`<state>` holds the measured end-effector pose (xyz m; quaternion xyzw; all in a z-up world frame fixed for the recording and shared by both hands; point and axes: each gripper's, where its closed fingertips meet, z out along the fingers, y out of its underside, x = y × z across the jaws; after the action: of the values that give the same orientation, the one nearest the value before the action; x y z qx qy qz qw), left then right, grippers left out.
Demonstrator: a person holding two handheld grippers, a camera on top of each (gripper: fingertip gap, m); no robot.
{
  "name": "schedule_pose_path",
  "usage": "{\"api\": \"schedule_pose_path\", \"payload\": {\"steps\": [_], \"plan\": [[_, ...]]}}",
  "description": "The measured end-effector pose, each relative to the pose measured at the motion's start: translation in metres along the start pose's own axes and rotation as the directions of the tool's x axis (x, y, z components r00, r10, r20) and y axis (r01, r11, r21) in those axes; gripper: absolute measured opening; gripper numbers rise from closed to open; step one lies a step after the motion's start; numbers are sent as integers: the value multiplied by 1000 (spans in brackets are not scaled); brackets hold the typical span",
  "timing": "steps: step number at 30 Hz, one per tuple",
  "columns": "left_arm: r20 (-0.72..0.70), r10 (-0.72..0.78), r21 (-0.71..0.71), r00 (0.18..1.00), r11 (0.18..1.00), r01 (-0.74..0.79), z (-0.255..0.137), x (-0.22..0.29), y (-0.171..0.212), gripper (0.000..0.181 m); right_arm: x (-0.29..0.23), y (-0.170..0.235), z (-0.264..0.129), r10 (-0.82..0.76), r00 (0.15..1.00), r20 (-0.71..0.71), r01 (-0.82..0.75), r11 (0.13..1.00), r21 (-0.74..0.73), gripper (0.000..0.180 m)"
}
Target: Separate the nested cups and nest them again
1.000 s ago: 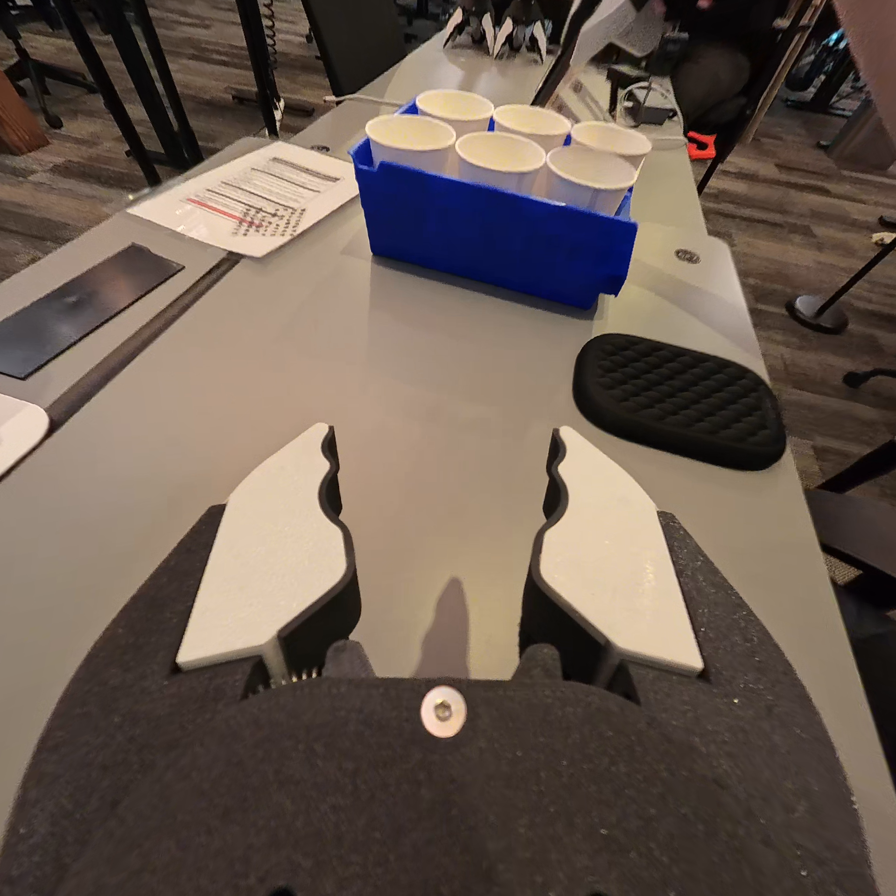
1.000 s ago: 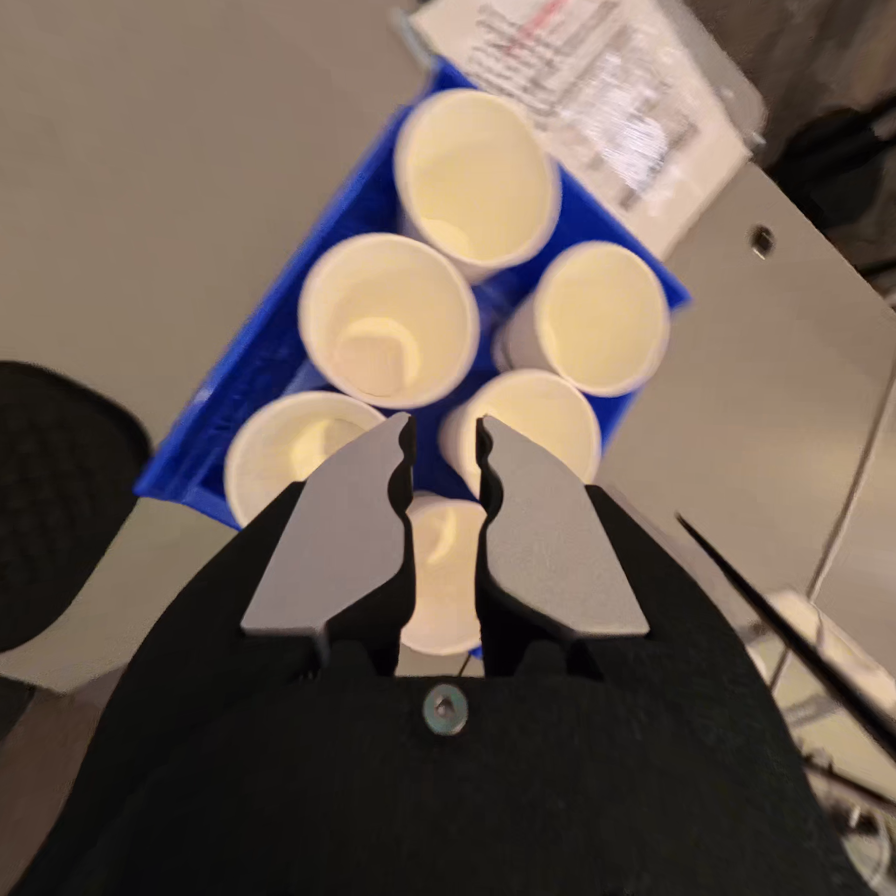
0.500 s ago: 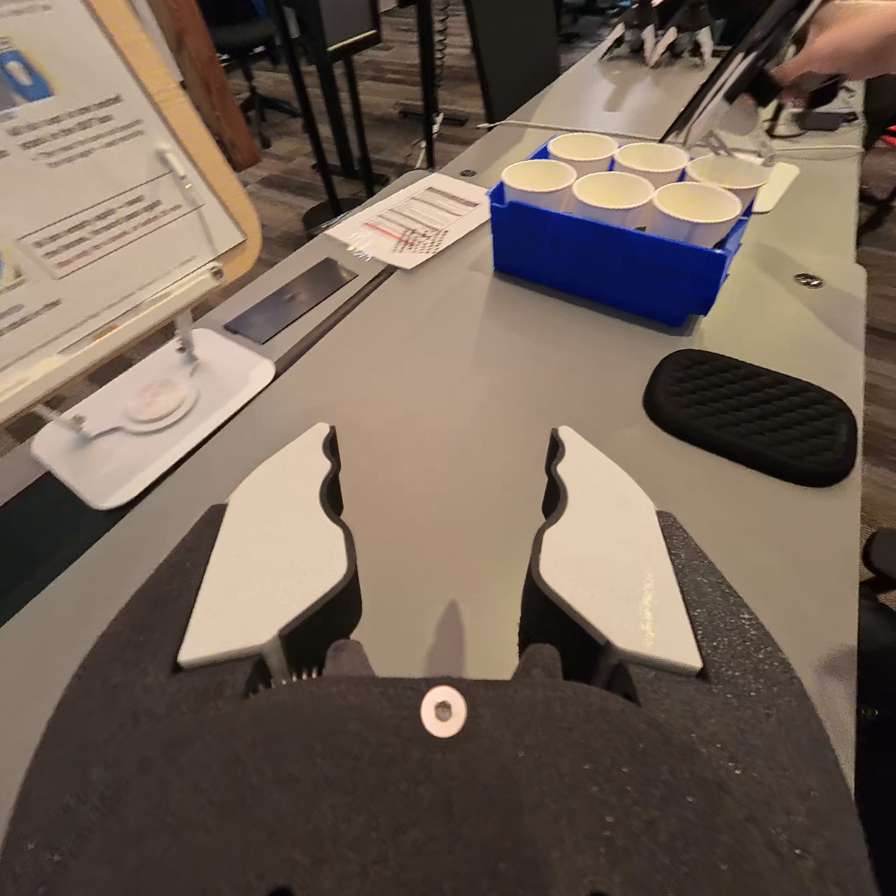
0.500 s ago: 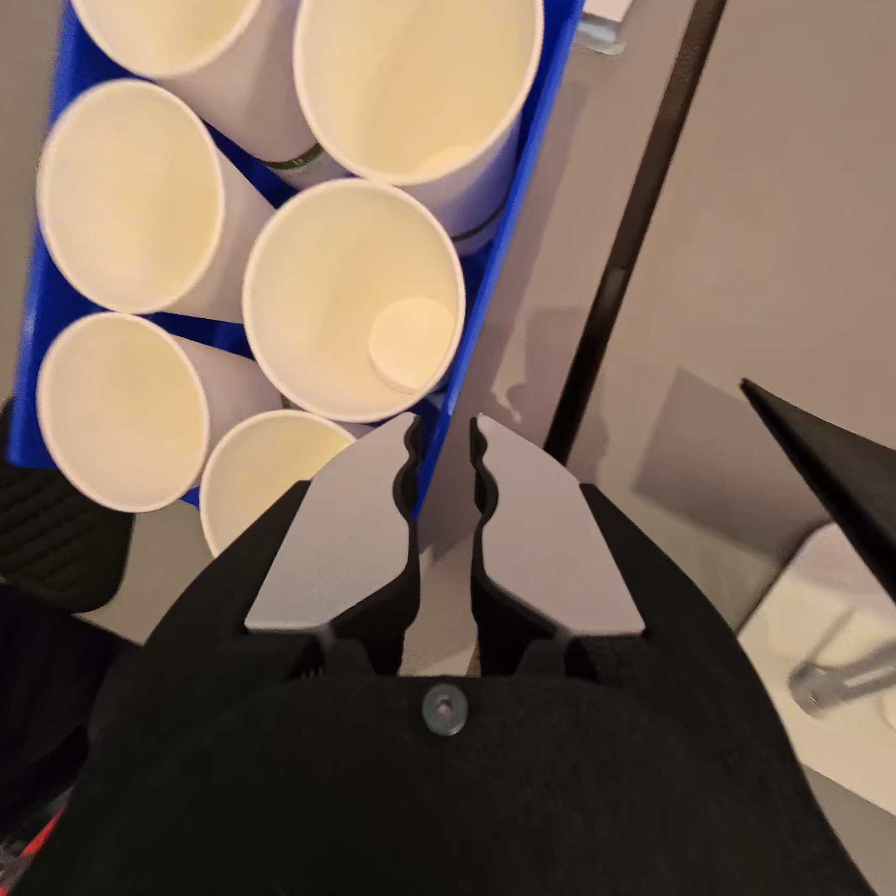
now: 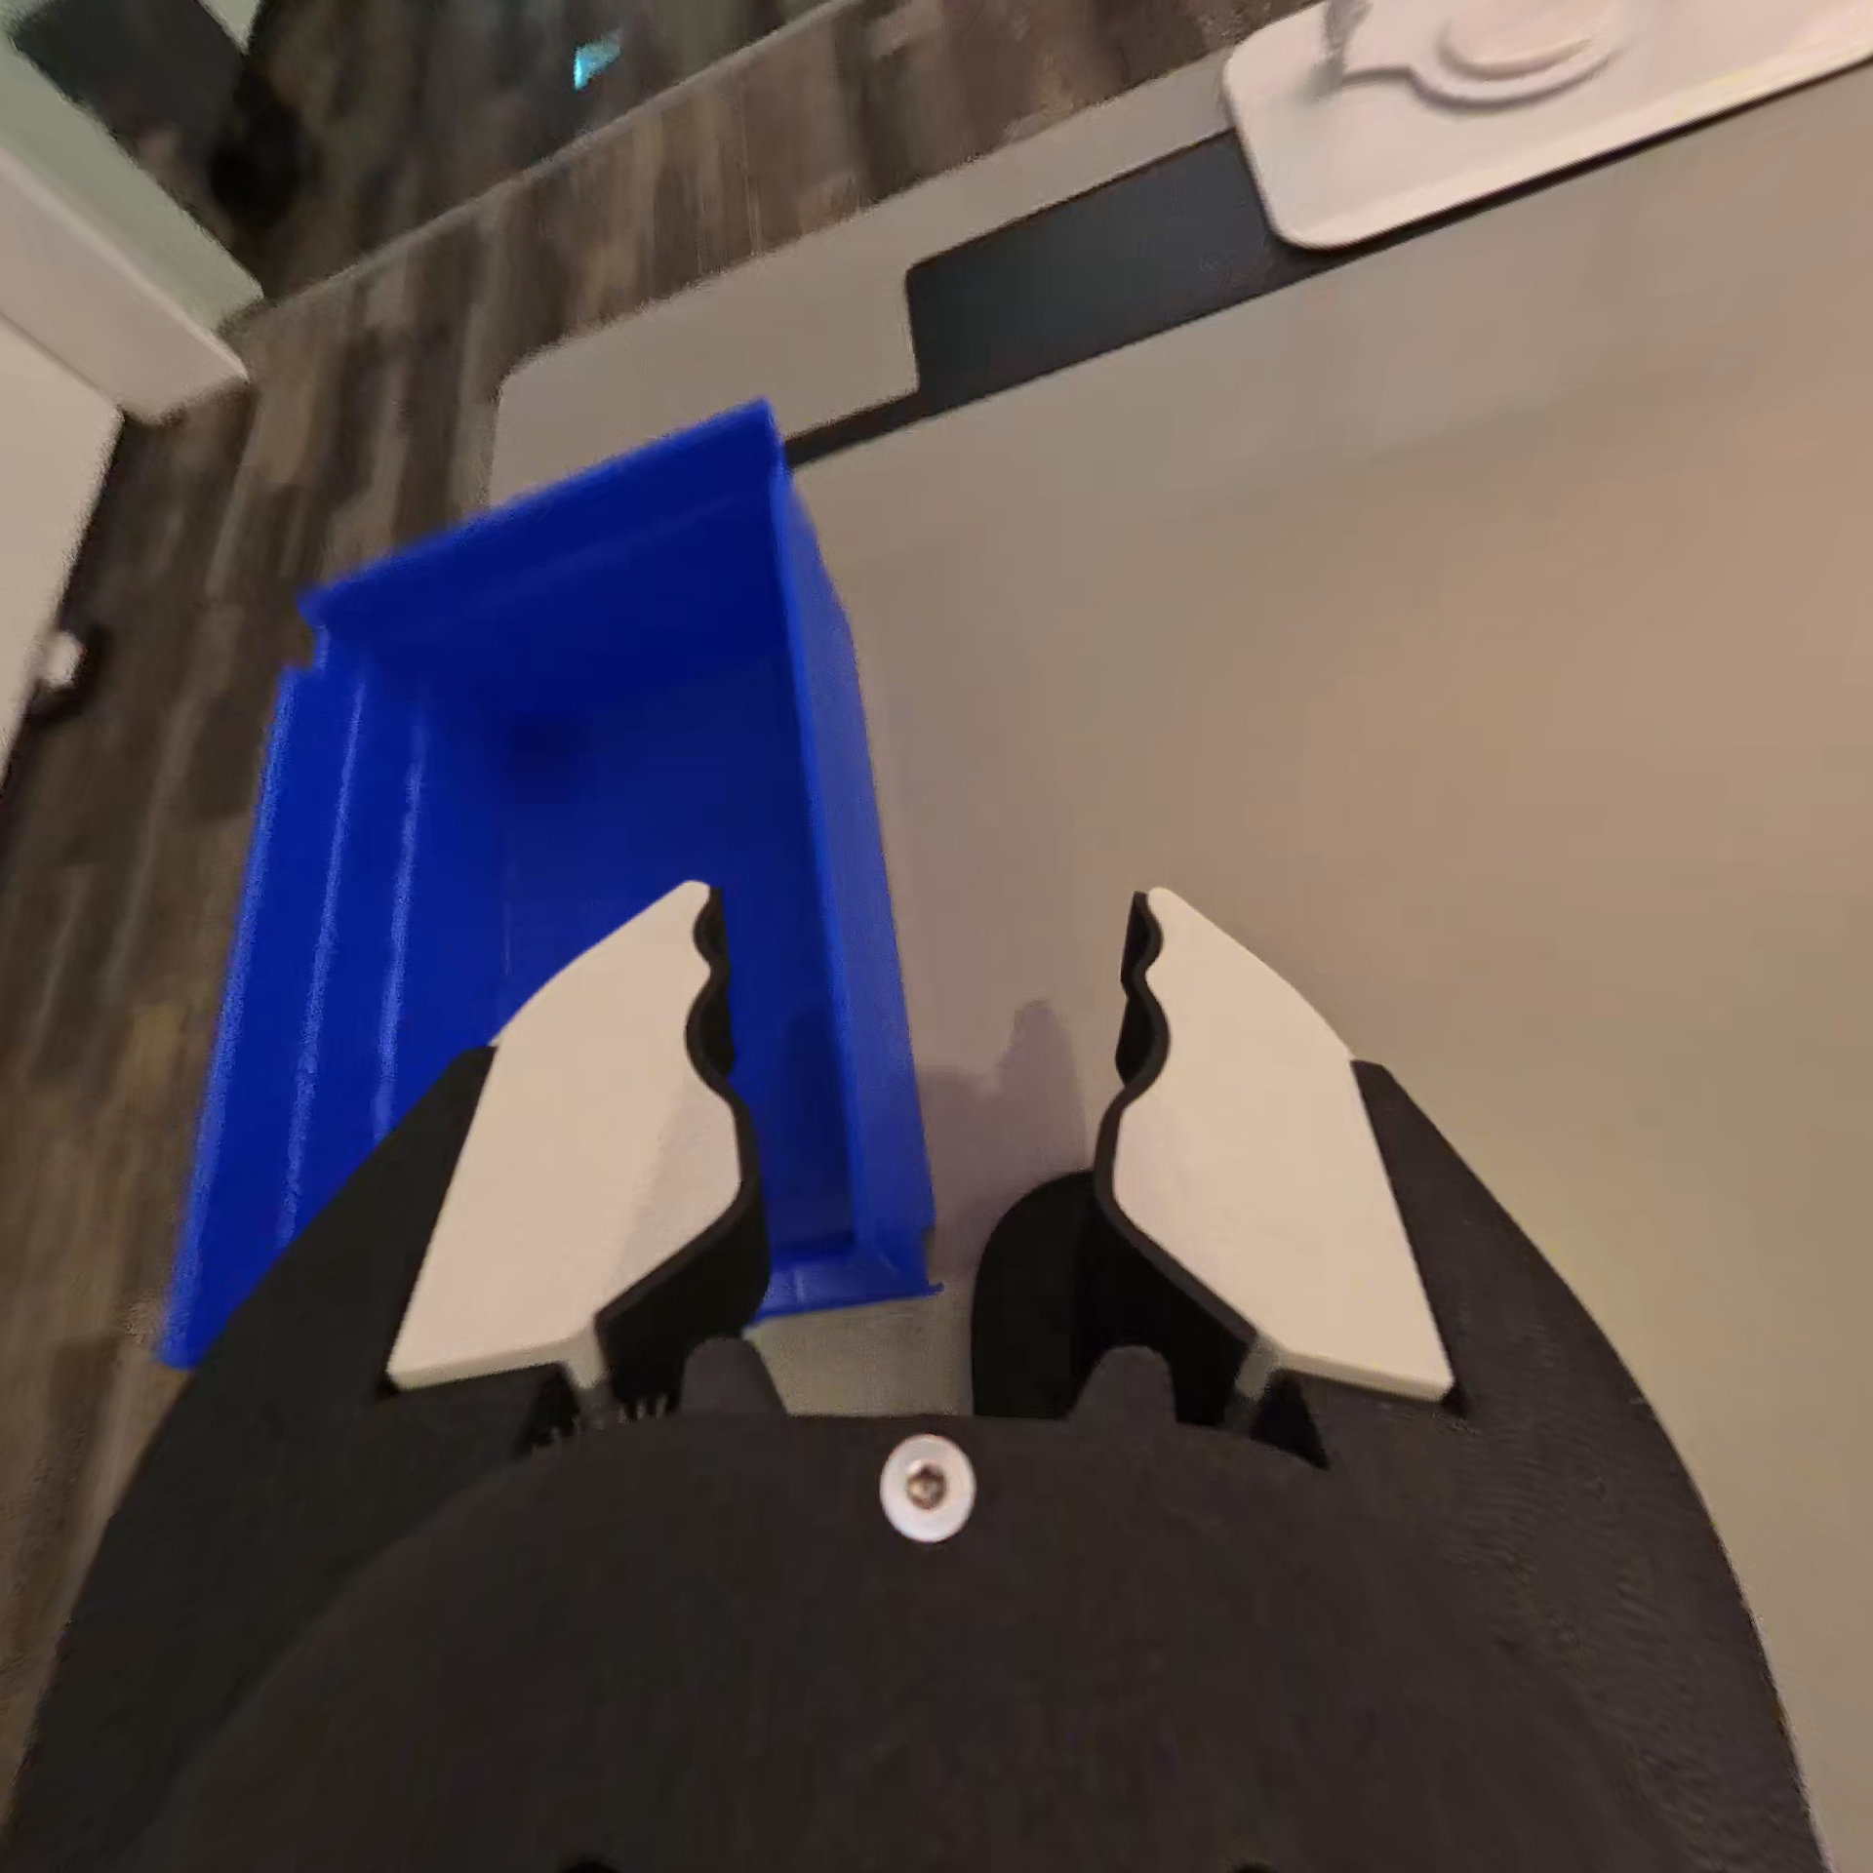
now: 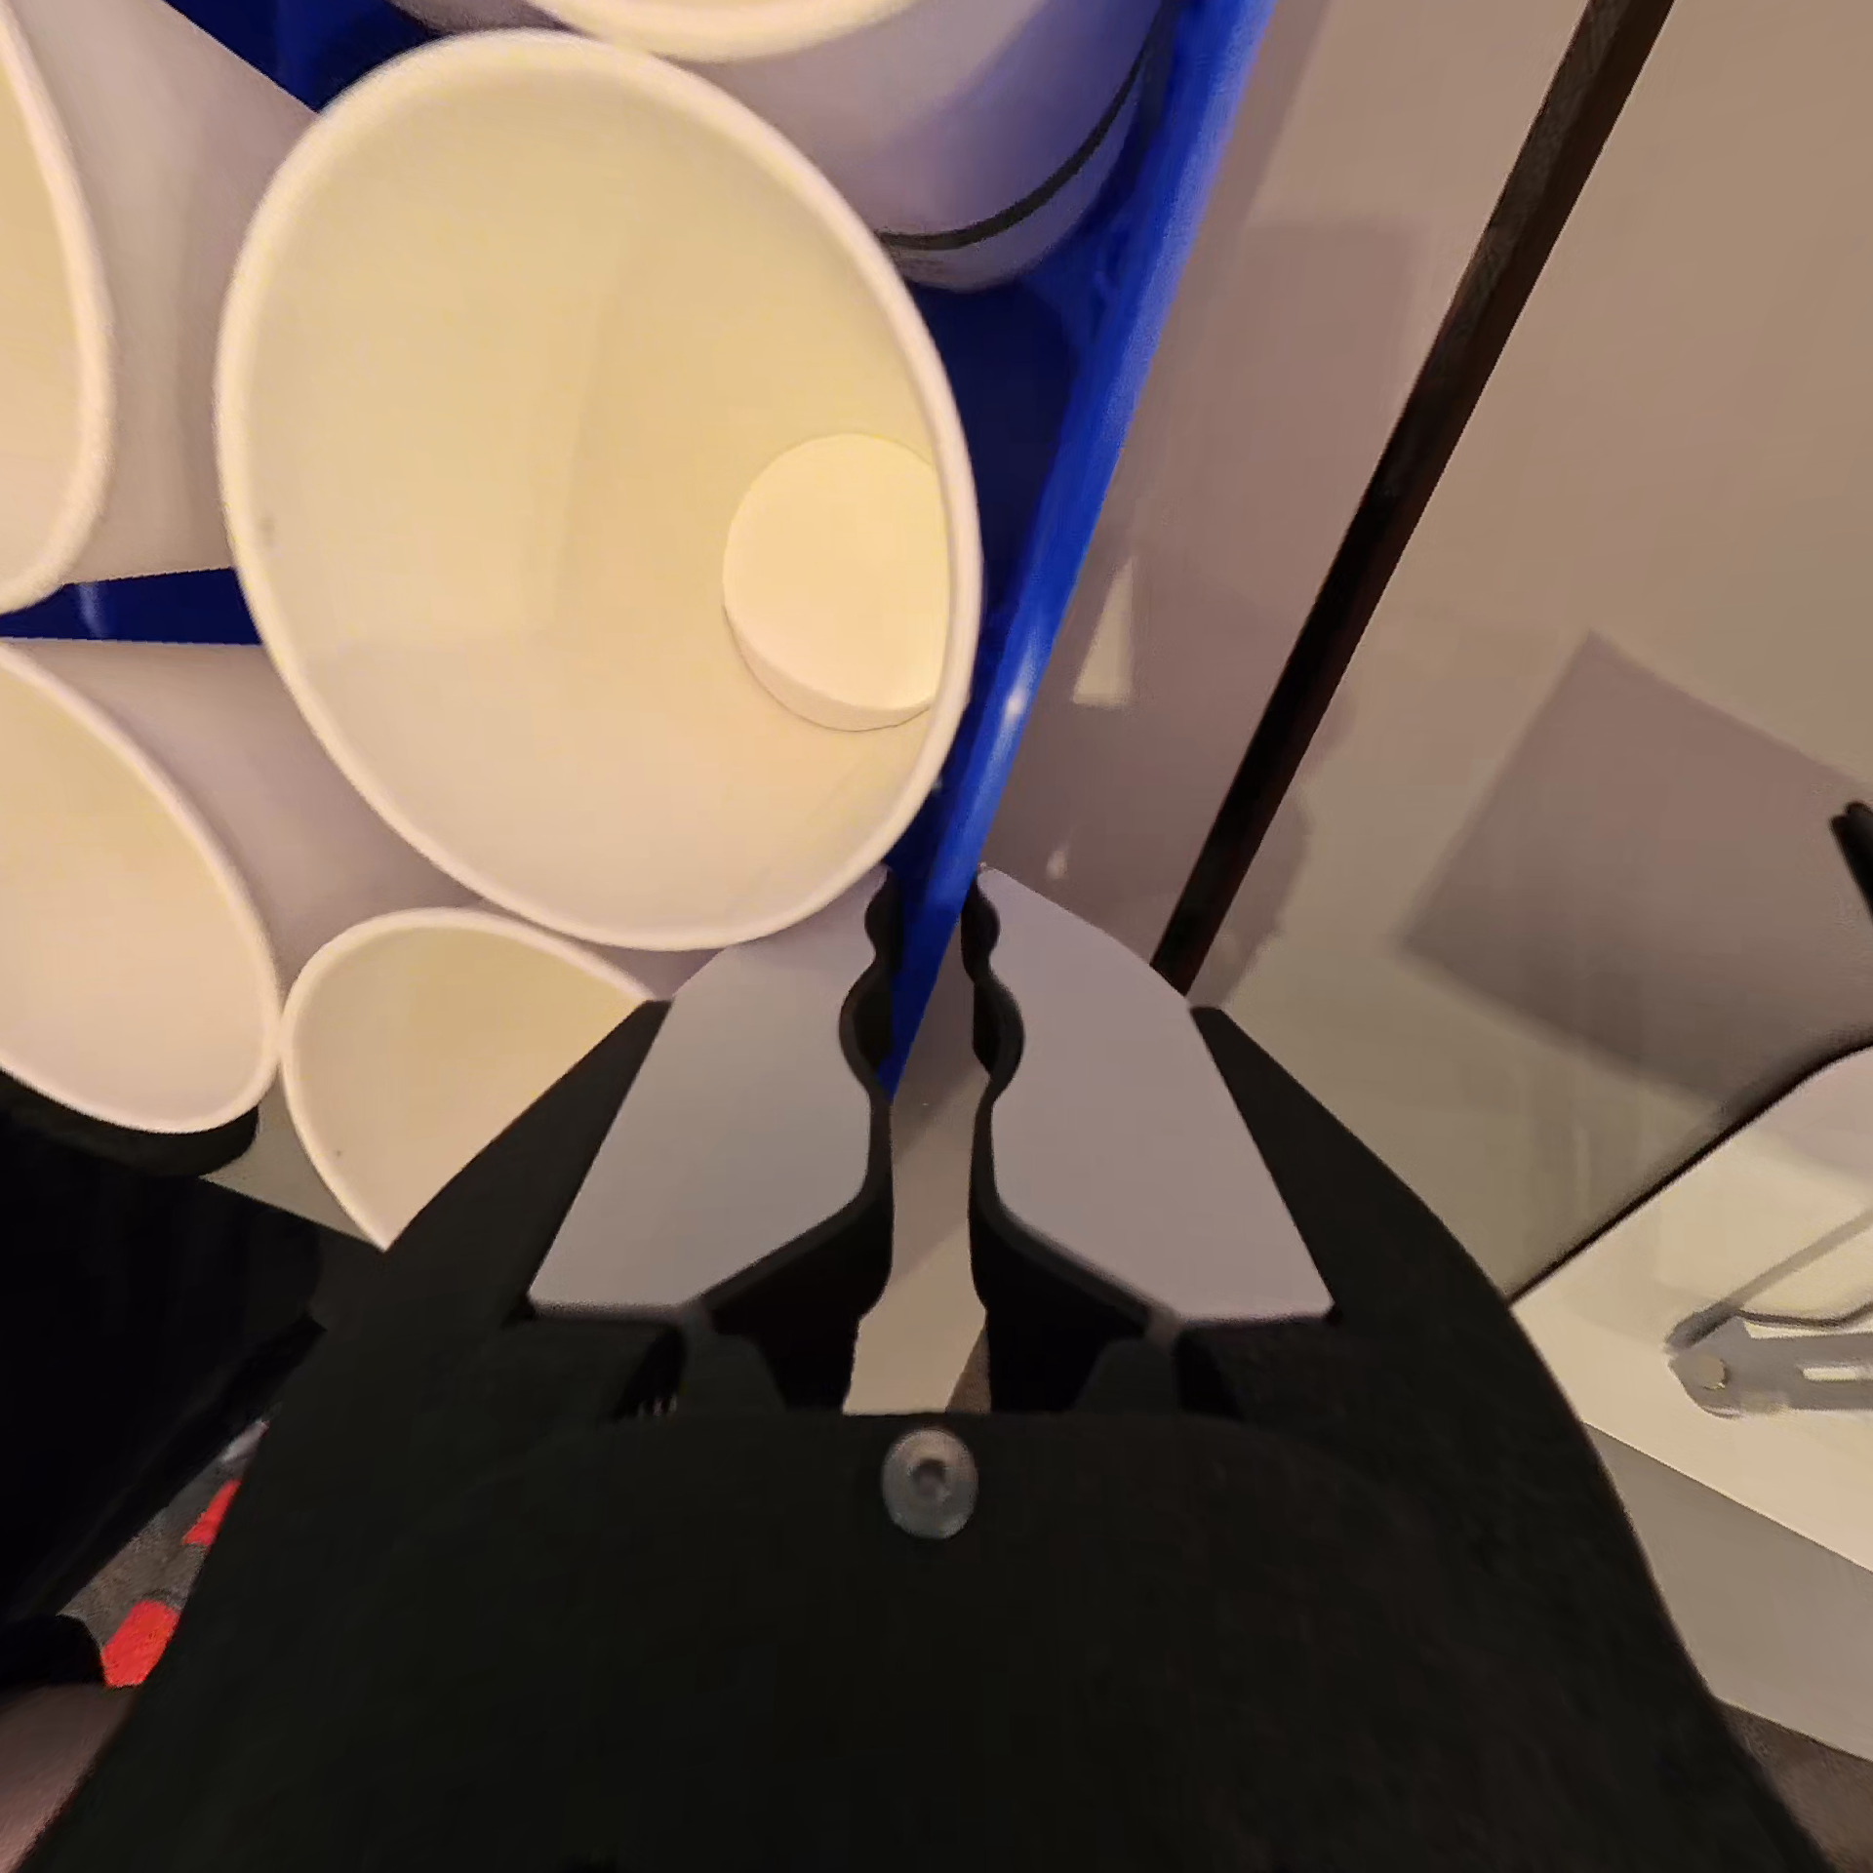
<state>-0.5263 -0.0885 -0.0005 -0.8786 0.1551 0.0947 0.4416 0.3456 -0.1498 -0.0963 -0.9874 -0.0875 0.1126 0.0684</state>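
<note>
Several white paper cups stand in a blue bin (image 6: 1074, 507); the nearest cup (image 6: 568, 487) leans against the bin's wall. My right gripper (image 6: 932, 877) is above that corner, its fingers closed on the bin's thin wall, one inside and one outside. A second blue bin (image 5: 568, 831) sits empty on the grey table (image 5: 1419, 709) near its edge. My left gripper (image 5: 922, 897) is open and empty above it, with the left finger over the bin and the right finger over the table. This view is blurred.
A white stand base (image 5: 1520, 111) and a black inlay (image 5: 1064, 314) lie at the table's far side. Wood floor (image 5: 152, 507) lies beyond the empty bin. A black groove (image 6: 1368, 557) runs beside the cup bin, with a white base (image 6: 1723, 1368) at the right.
The left wrist view swung from looking along the table at the cup bin to looking down on an empty blue bin. My right gripper dropped to the cup bin's wall and closed on it.
</note>
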Motion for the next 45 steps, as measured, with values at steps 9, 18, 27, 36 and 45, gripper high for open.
{"api": "schedule_pose_path", "payload": {"steps": [9,18,27,36,45], "plan": [[-61,-390,-321,919,879,352,49,-13,82,45,1,0,9,-48,997,-63,44,997,-63,9],[54,-252,-280,966,925,257,74,0,63,3,0,0,9,-35,998,-53,33,999,-38,9],[6,-244,-234,970,943,239,79,101,19,5,0,1,9,5,999,-49,-9,997,-74,9],[-80,-129,-237,988,966,107,61,197,-3,5,7,-2,9,109,994,-11,-109,994,-10,16],[-167,6,-213,986,976,-42,49,273,-22,20,5,-8,9,110,994,5,-110,993,35,7]]}}
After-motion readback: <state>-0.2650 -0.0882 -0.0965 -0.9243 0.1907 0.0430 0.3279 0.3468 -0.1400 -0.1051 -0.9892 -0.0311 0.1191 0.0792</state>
